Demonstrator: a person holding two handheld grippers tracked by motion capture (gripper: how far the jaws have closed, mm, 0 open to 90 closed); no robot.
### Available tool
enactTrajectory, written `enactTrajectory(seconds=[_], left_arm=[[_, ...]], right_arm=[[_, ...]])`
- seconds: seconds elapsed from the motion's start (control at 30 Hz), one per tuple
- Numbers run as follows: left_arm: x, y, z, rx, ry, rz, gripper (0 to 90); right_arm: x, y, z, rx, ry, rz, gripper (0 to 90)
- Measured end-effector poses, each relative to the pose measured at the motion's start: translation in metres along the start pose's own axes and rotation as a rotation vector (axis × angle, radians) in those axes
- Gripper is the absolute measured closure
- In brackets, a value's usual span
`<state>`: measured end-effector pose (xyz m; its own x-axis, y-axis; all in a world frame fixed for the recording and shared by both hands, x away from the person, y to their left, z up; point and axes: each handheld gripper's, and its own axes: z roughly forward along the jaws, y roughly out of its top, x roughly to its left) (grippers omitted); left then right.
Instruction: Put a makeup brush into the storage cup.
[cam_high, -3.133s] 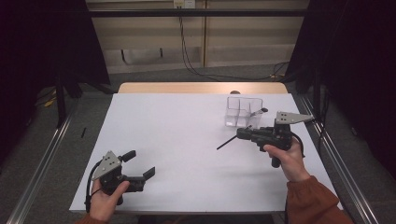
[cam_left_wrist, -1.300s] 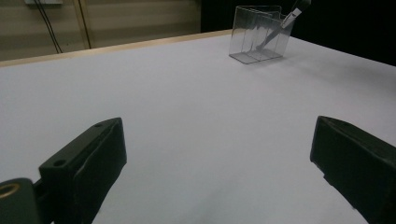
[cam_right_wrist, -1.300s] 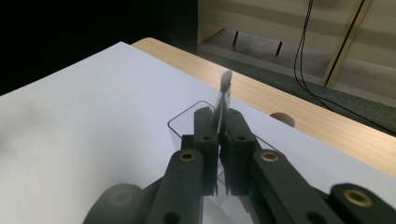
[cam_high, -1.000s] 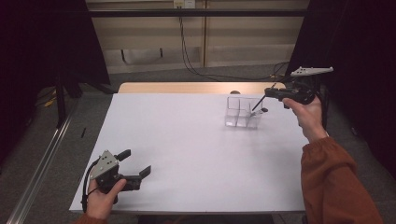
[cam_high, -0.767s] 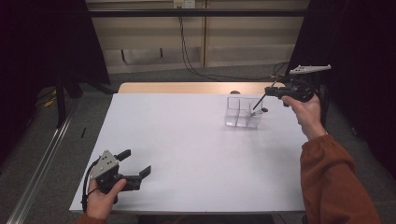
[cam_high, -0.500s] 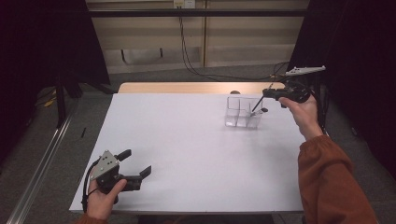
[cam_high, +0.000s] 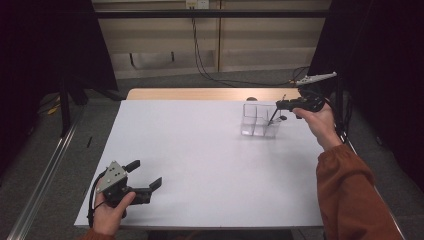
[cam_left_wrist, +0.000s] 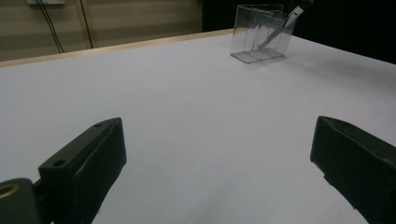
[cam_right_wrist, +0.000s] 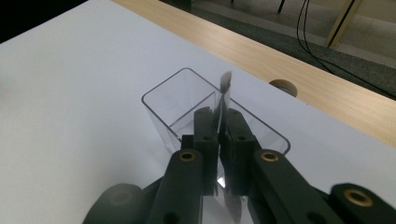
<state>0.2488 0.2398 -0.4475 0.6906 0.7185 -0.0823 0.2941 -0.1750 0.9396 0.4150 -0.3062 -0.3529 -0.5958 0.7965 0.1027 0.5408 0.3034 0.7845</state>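
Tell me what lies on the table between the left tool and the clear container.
Nothing: bare white table stretches from the left tool to the clear container, as the left gripper view shows.

No text, label, brand, number or sign can be read anywhere in these views.

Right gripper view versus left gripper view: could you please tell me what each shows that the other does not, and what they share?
Right gripper view: the right tool shut on a thin utensil, a look down into the clear container through its open top, and a round hole in the wooden edge. Left gripper view: the left tool open and empty over the white table, with the container seen side-on. Both: the container, the utensil angled into it, the table and its wooden edge.
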Motion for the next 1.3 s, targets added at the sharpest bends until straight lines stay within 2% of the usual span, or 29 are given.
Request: enactTrajectory(seconds=[0.23, 0.47, 0.73, 1.0, 1.07, 1.13, 1.3], left_arm=[[0.000, 0.000, -0.001, -0.001, 0.004, -0.001, 3.4], [0.001, 0.000, -0.001, 0.001, 0.005, -0.006, 3.4], [0.001, 0.000, -0.001, 0.002, 0.011, 0.000, 3.4], [0.001, 0.000, -0.001, 0.001, 0.013, -0.005, 3.4], [0.001, 0.000, -0.001, 0.002, 0.013, -0.003, 3.4], [0.001, 0.000, -0.001, 0.006, 0.013, -0.001, 3.4], [0.001, 0.000, -0.002, 0.006, 0.013, -0.001, 3.4]], right_arm=[[0.001, -0.001, 0.010, 0.022, -0.004, -0.012, 86.1], [0.001, -0.005, 0.017, 0.033, 0.002, 0.003, 85.5], [0.001, -0.010, 0.020, 0.014, 0.001, 0.016, 84.0], [0.000, -0.018, 0.019, -0.019, -0.013, 0.037, 75.8], [0.000, -0.021, 0.017, -0.057, -0.010, 0.044, 73.1], [0.000, -0.024, 0.015, -0.079, 0.003, 0.042, 69.4], [0.003, -0.031, 0.013, -0.121, -0.016, 0.052, 55.4]])
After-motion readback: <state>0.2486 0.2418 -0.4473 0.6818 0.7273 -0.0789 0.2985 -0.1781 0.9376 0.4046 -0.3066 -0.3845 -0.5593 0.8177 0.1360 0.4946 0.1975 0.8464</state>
